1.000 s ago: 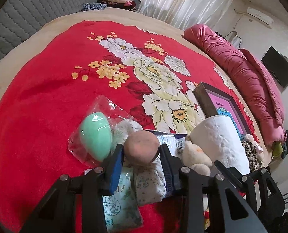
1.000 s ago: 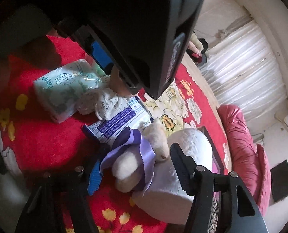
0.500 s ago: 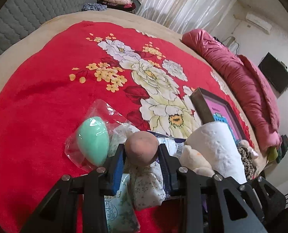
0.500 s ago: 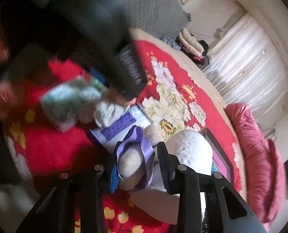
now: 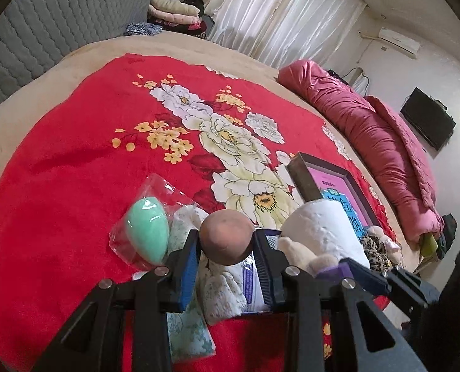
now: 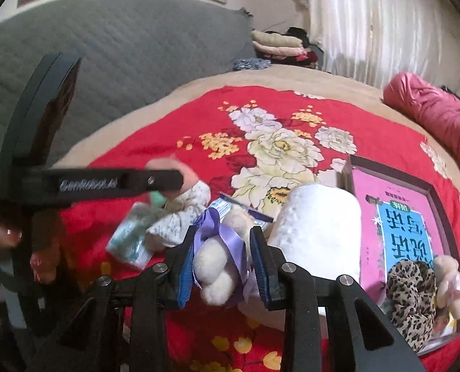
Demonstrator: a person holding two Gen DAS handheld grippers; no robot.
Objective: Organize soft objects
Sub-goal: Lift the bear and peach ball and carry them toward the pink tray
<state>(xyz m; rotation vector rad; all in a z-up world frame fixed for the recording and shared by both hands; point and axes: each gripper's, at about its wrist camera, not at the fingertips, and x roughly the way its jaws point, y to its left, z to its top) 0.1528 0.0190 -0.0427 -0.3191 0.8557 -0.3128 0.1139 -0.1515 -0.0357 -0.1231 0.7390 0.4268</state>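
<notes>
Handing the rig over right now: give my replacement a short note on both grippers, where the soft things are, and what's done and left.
Left gripper: shut on the brown sponge ball.
Right gripper: shut on the plush toy with purple ribbon.
On the red blanket: green sponge in its bag, floral cloth, tissue pack, paper roll.
In the box: leopard scrunchie.
Left: place both held items, then the rest.

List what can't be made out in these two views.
- Plush toy: right wrist view; the purple ribbon and the right gripper hide its shape.
- Green sponge: right wrist view; mostly behind the left gripper's blurred arm.
- Blue packet: left wrist view; print too small, partly behind the brown ball.
</notes>
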